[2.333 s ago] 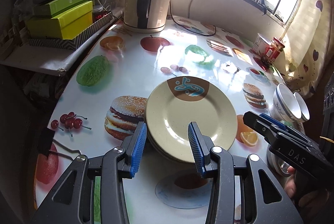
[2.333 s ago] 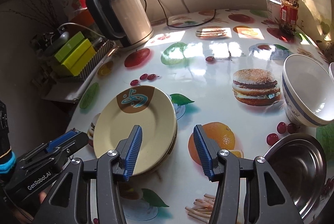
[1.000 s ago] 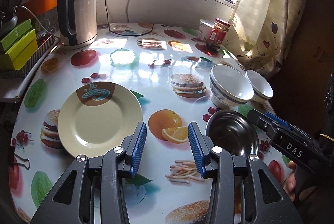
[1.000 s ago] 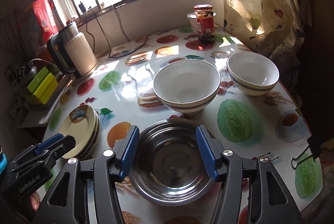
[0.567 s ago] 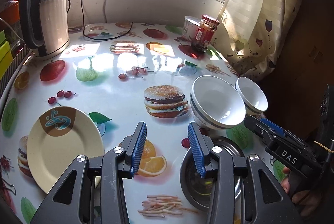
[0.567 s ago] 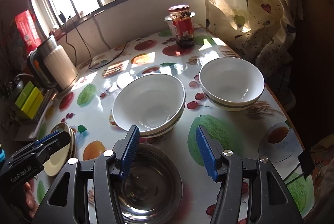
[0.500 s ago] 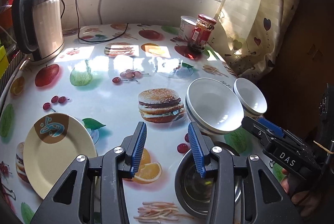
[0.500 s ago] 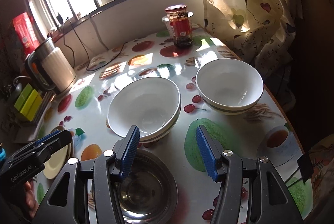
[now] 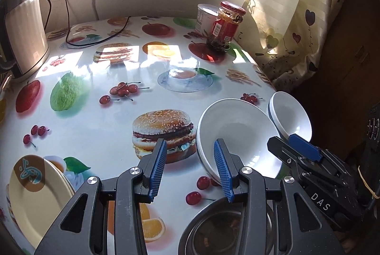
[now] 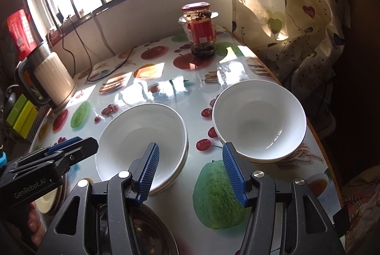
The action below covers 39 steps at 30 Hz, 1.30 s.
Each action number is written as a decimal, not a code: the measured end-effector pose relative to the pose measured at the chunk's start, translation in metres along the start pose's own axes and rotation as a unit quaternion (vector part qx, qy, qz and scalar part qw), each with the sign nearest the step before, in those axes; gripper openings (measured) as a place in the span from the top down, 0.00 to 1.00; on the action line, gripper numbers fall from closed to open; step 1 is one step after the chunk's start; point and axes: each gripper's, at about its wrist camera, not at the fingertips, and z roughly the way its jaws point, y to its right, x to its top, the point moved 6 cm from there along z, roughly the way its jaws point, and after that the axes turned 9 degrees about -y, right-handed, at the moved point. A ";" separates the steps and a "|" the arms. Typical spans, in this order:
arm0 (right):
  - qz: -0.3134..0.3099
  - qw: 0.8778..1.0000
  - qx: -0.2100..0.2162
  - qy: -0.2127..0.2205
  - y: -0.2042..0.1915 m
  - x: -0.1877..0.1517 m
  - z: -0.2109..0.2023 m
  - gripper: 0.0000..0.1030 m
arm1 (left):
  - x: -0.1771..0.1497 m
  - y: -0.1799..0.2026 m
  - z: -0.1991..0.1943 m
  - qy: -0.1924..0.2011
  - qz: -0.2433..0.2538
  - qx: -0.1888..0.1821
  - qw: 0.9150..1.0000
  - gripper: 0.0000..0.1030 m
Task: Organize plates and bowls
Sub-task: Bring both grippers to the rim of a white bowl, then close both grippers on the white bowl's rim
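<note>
Bowls ahead, both my grippers gaping and empty.
Left gripper point(image 9: 190, 169) hides the steel bowl point(image 9: 213, 229) beside the larger white bowl point(image 9: 235, 136); right gripper point(image 10: 190, 172) hovers nearby.

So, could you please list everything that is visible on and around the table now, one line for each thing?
white bowls: two, white; one at centre, one to its right, apart.
steel bowl: one, silver, near edge under the fingers.
plates: a stack, count unclear, cream with brown patch, left.
jar: one, red lid and label, far side.
tub: one, white, behind the jar.
kettle: one, white and black, far left.
boxes: two, green-yellow, left edge.
table: one, white food-print cover.
curtain: one, cream with hearts, right.
left gripper: black, blue pads, open, empty.
right gripper: same, open, empty.
</note>
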 end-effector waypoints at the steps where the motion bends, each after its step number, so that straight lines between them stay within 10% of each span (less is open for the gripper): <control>1: 0.000 1.000 0.003 -0.002 0.000 0.001 0.002 0.48 | 0.001 0.000 0.003 -0.003 0.001 0.001 1.000 0.59; 39: -0.013 1.000 0.016 -0.016 -0.008 0.005 0.022 0.86 | 0.003 0.012 0.028 -0.029 0.014 -0.005 0.999 0.86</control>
